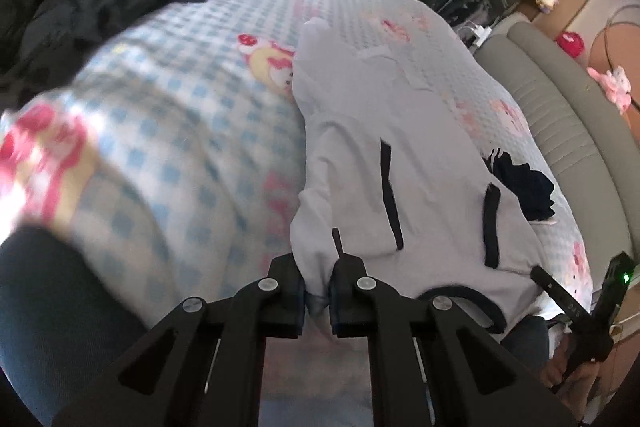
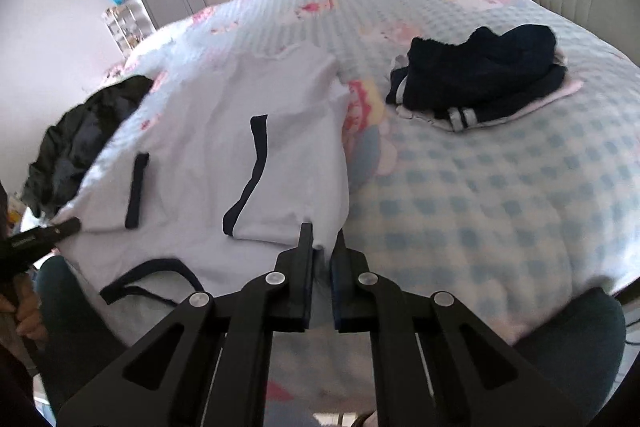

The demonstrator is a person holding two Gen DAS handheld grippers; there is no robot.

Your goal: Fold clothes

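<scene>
Evidently limp and light, the pale blue navy-trimmed cotton shirt (image 1: 360, 155) at centre frame hangs clenched by its near shoulder corners in the left gripper (image 1: 318, 291) and right gripper (image 2: 322, 259).

Even, soft daylight; no hard shadows. Strong fisheye bending, dark vignette at corners. Left wrist view: motion blur on bedspread (image 1: 168, 115), worst lower left. Right wrist view: sharper; mild blur on bedspread (image 2: 500, 187), near edge.
</scene>
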